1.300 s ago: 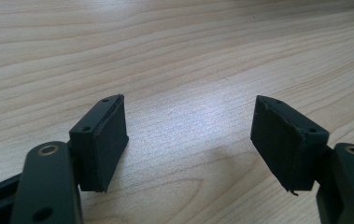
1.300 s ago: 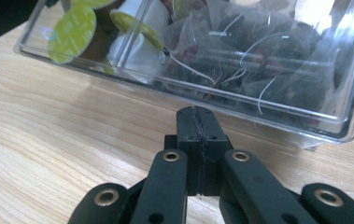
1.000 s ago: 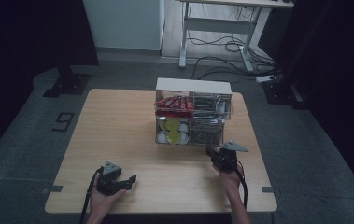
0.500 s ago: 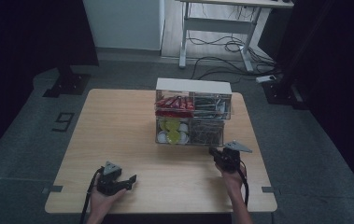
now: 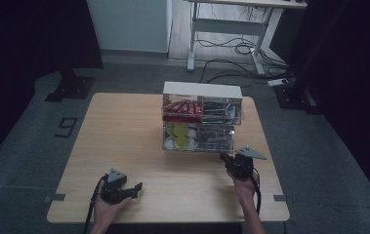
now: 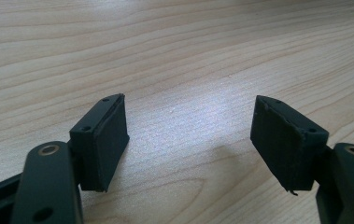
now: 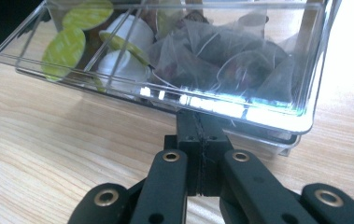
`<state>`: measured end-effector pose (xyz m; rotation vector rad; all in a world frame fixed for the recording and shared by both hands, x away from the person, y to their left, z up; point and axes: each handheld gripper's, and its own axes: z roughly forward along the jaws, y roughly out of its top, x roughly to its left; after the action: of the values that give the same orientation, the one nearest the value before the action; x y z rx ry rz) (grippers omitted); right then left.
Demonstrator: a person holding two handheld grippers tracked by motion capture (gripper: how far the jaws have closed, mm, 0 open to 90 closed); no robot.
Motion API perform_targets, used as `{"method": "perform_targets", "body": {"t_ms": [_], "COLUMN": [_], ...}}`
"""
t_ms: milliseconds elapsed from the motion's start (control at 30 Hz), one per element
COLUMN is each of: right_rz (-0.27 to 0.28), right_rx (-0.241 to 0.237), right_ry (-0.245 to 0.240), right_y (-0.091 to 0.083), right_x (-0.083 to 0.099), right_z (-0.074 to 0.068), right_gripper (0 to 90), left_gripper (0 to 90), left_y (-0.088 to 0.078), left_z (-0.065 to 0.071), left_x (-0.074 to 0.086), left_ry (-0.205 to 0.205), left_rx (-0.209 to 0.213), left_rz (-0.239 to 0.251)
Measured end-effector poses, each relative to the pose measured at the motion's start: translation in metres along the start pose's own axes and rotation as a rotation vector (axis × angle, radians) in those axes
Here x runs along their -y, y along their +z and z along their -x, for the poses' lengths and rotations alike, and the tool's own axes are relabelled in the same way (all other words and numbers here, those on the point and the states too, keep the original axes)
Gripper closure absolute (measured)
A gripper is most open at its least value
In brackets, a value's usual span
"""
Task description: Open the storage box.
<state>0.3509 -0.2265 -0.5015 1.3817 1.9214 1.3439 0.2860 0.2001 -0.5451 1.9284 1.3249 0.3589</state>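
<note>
A clear two-tier drawer organizer (image 5: 231, 117) stands on the wooden table (image 5: 124, 136). Its upper tier holds red packets (image 5: 180, 108). The lower drawer (image 7: 305, 84) holds green-lidded capsules (image 7: 67, 46) on the left and mesh tea bags (image 7: 240, 65) on the right. My right gripper (image 5: 224, 158) is at that drawer's front right; its jaws are pressed together and their tips (image 7: 198, 116) meet at the drawer's clear front lip. My left gripper (image 5: 136, 187) rests near the table's front left edge. It is open (image 6: 188, 135) over bare wood, with nothing between the pads.
The organizer sits right of the table's middle. Bare wood spreads to its left and in front of it. Beyond the table are a desk frame (image 5: 221, 29) with cables on the floor and a dark stand base (image 5: 70, 87).
My right gripper has shifted slightly toward the near right of the table. The left gripper has stayed where it was.
</note>
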Motion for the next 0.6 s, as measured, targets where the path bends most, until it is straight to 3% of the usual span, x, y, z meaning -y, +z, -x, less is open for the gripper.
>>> {"method": "perform_targets", "body": {"t_ms": [600], "right_rz": [0.045], "right_rx": [-0.008], "right_ry": [0.0], "right_y": [-0.0077], "right_x": [-0.01], "right_z": [-0.0044], "right_gripper": [89.2], "left_gripper": [27.6], "left_y": [-0.0001], "left_z": [0.0002], "left_x": [0.0], "left_ry": [0.0], "left_rx": [-0.003], "left_rz": [-0.001]}}
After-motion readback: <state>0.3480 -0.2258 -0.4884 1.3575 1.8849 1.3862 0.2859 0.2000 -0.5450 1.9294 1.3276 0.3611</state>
